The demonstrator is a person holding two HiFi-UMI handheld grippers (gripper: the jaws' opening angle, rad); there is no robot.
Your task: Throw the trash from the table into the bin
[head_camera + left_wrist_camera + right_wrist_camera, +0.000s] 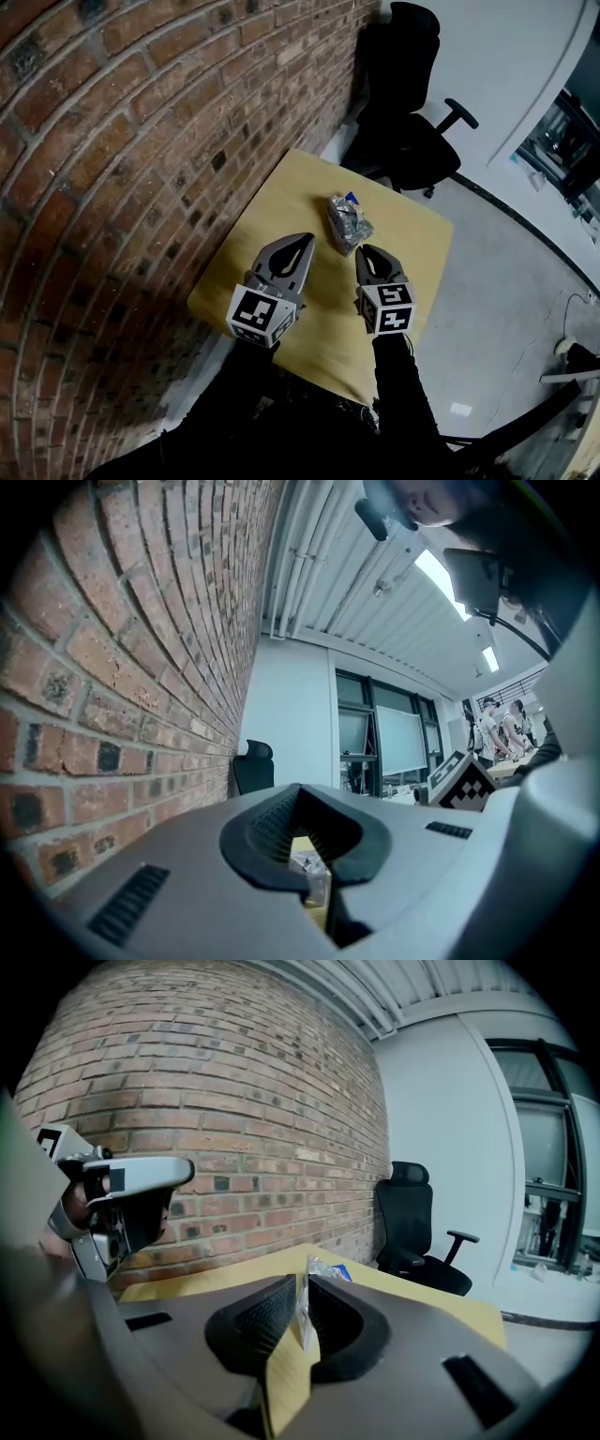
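Table (281,197) wooden, beside brick wall (112,141); no bin in view. Left gripper (306,240) and right gripper (362,251) low over table, jaws of each pressed together, nothing pinched. Crumpled foil wrapper (349,223) mid-table, just ahead of both tips, slightly between them. Right tip nearer, just beside wrapper's near end. Wrapper's long axis runs away from grippers, blue corner at far end. Likely next: spread right jaws across narrow width.
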